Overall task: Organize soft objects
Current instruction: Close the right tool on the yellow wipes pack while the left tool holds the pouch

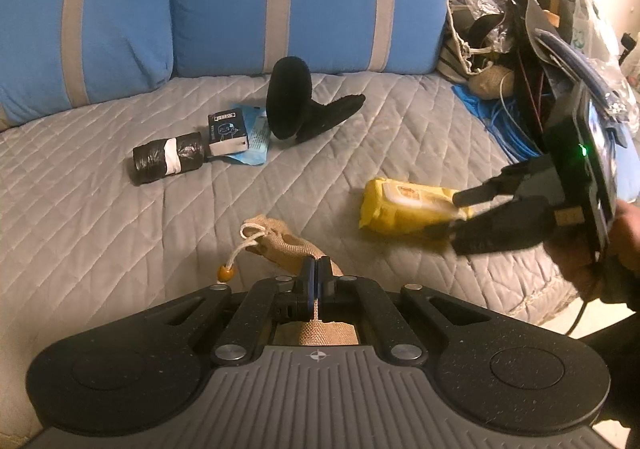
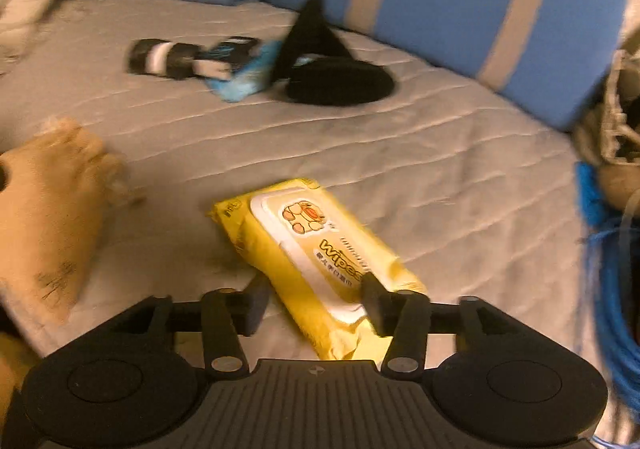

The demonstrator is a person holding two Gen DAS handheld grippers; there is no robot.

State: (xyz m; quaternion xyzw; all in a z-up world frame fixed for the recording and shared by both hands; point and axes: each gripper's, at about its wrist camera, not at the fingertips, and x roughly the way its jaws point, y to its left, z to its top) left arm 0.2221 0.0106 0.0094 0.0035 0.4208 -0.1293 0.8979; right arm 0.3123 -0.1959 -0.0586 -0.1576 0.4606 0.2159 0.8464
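With your left gripper [image 1: 316,269] clenched on the pouch [image 1: 288,245] and your right gripper [image 2: 312,305] released astride the wipes [image 2: 316,249] near the bed's [image 1: 100,217] front edge, a hasty closure may crush the pack.

Only one readable word really: "wipes" in yellow lettering on the white lid label of the yellow wipes pack [image 2: 316,257], next to a cartoon duck. Smaller print under it too blurry. Small black box [image 1: 227,132] with a white label strip, illegible.
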